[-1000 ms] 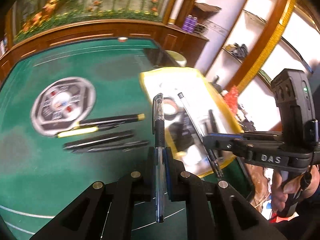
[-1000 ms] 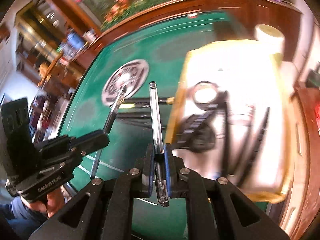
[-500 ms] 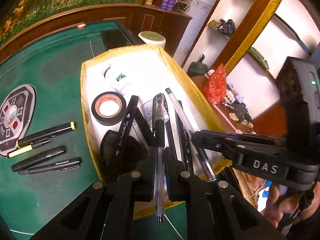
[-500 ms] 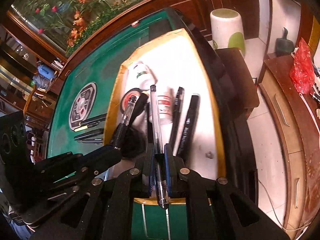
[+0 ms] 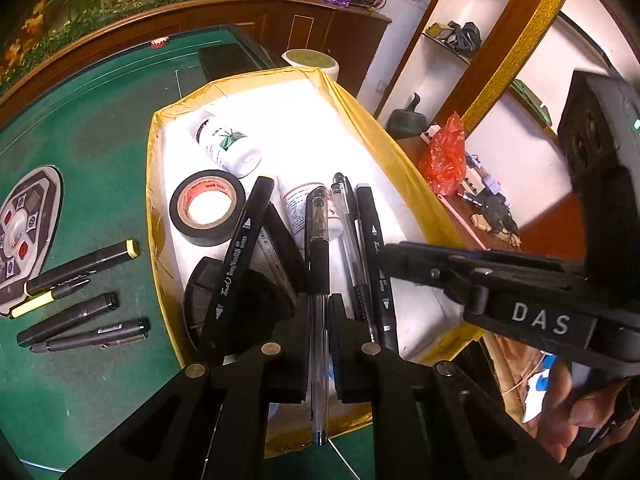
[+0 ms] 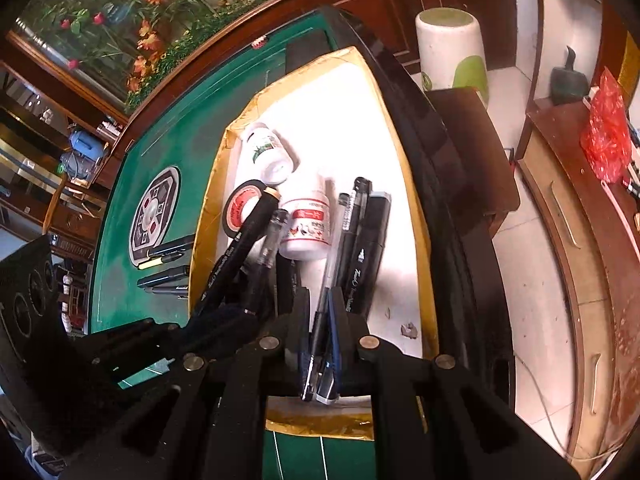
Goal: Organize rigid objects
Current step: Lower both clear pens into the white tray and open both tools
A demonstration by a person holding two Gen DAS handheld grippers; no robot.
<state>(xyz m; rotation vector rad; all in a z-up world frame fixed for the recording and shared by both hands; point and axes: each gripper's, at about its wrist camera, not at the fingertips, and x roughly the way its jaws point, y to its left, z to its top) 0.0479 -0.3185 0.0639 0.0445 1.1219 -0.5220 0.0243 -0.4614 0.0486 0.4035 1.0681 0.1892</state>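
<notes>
My left gripper [image 5: 319, 308] is shut on a clear gel pen [image 5: 318, 240] with a black grip, held over the near end of a yellow-rimmed white box [image 5: 154, 184]. My right gripper [image 6: 320, 300] is shut on a second clear pen [image 6: 329, 268], also over the box [image 6: 400, 184]. Each gripper shows in the other's view: the right gripper [image 5: 394, 258] comes in from the right, the left gripper [image 6: 236, 320] from the left. In the box lie two white bottles [image 5: 228, 144], a black tape roll [image 5: 206, 208], black markers [image 5: 240, 256] and pens. Several black pens [image 5: 80, 264] lie on the green table.
A round control panel [image 5: 24, 232] sits in the green table's middle. Beyond the table's right edge stand a white stool [image 6: 448, 52] and a wooden cabinet with a red bag [image 6: 604, 136]. A person's hand [image 5: 576, 400] holds the right gripper.
Both grippers, each still shut on its pen, swung from over the green table to over the box and sank toward it. In the last half second they barely moved.
</notes>
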